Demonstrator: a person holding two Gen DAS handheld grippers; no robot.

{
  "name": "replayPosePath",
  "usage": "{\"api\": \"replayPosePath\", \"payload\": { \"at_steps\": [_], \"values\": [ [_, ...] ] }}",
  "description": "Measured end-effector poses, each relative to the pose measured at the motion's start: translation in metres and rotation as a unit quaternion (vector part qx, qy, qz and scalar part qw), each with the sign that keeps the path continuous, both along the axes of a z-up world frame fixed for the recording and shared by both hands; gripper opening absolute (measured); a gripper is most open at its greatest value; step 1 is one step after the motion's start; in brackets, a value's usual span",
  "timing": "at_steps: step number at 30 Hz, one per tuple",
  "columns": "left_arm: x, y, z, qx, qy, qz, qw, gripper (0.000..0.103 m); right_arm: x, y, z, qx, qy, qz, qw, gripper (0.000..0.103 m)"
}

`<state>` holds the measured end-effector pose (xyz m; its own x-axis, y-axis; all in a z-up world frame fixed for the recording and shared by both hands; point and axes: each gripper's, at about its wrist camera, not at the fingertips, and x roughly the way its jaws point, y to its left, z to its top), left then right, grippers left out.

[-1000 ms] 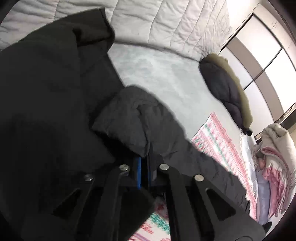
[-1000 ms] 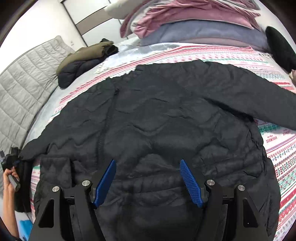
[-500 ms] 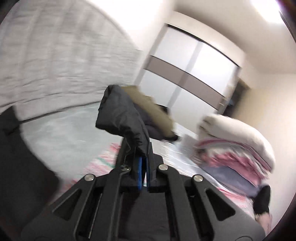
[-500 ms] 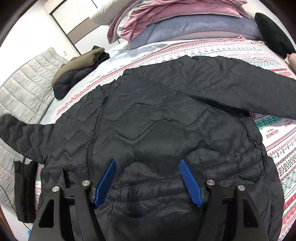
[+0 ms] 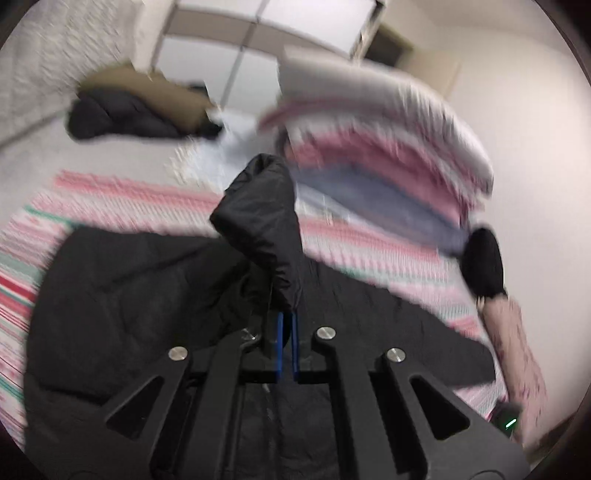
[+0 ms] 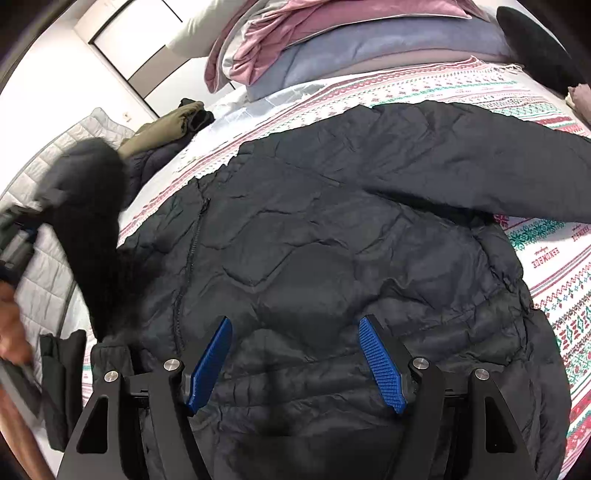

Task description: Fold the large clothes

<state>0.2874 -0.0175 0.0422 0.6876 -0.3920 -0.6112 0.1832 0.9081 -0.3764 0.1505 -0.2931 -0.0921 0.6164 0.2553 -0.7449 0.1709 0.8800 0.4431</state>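
Note:
A large black quilted jacket (image 6: 332, 236) lies spread on the patterned blanket (image 6: 554, 266), its right sleeve (image 6: 461, 162) stretched out toward the right. My left gripper (image 5: 285, 321) is shut on the cuff of the left sleeve (image 5: 262, 214), which stands lifted above the jacket body (image 5: 129, 288). In the right wrist view that raised sleeve (image 6: 92, 221) is a blur at the left, with a hand beside it. My right gripper (image 6: 295, 332) hangs open just over the jacket's lower part, nothing between its blue pads (image 6: 380, 362).
A pile of folded pink, blue and white bedding (image 6: 351, 33) sits at the far end of the bed. A folded olive and dark jacket (image 6: 162, 136) lies at the far left by the quilted grey headboard (image 6: 48, 280). A person's sleeve (image 5: 513, 354) shows at the right.
My left gripper swung the sleeve cuff up off the bed and across toward the jacket's middle, rolling as it went. The right gripper stayed open and shifted only slightly.

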Motion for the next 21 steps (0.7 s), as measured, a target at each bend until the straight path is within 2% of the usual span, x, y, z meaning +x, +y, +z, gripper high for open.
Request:
{"api": "replayPosePath", "payload": {
  "at_steps": [3,4,5,6,7,9,12,13,16,19,21],
  "values": [
    [0.005,-0.019,-0.042,0.010,0.049,-0.036,0.9981,0.007,-0.003,-0.007,0.000,0.007,0.001,-0.006,1.000,0.073],
    [0.006,-0.023,-0.055,0.014,0.074,-0.053,0.9957,0.021,-0.003,-0.008,0.001,0.010,0.001,-0.005,1.000,0.073],
    [0.006,-0.026,-0.066,0.011,0.097,-0.074,0.9924,0.044,-0.004,-0.009,0.001,0.012,0.001,-0.005,1.000,0.073],
    [0.005,-0.026,-0.076,0.008,0.123,-0.092,0.9881,0.056,-0.004,-0.009,0.001,0.013,0.000,-0.003,1.000,0.073],
    [0.003,-0.023,-0.081,-0.001,0.141,-0.105,0.9845,0.063,-0.005,-0.009,0.001,0.014,0.000,-0.002,1.000,0.073],
    [-0.009,-0.008,-0.077,-0.024,0.132,-0.116,0.9842,0.065,-0.005,-0.010,0.001,0.017,0.000,0.001,1.000,0.073],
    [-0.030,0.018,-0.059,-0.014,0.098,-0.117,0.9882,0.074,-0.003,-0.009,0.001,0.044,-0.005,0.007,0.999,0.073],
    [-0.038,0.029,-0.052,0.002,0.079,-0.106,0.9912,0.078,-0.002,-0.009,0.001,0.054,-0.008,0.011,0.998,0.073],
    [-0.049,0.064,-0.043,0.056,0.039,-0.065,0.9956,0.079,0.004,-0.002,0.003,0.065,-0.016,0.015,0.998,0.073],
    [-0.045,0.097,-0.043,0.107,0.023,-0.030,0.9936,0.079,0.010,0.012,0.010,0.080,-0.015,0.038,0.996,0.073],
    [-0.036,0.116,-0.043,0.132,0.012,-0.002,0.9912,0.079,0.015,0.023,0.020,0.089,-0.030,0.061,0.994,0.073]
  ]
}}
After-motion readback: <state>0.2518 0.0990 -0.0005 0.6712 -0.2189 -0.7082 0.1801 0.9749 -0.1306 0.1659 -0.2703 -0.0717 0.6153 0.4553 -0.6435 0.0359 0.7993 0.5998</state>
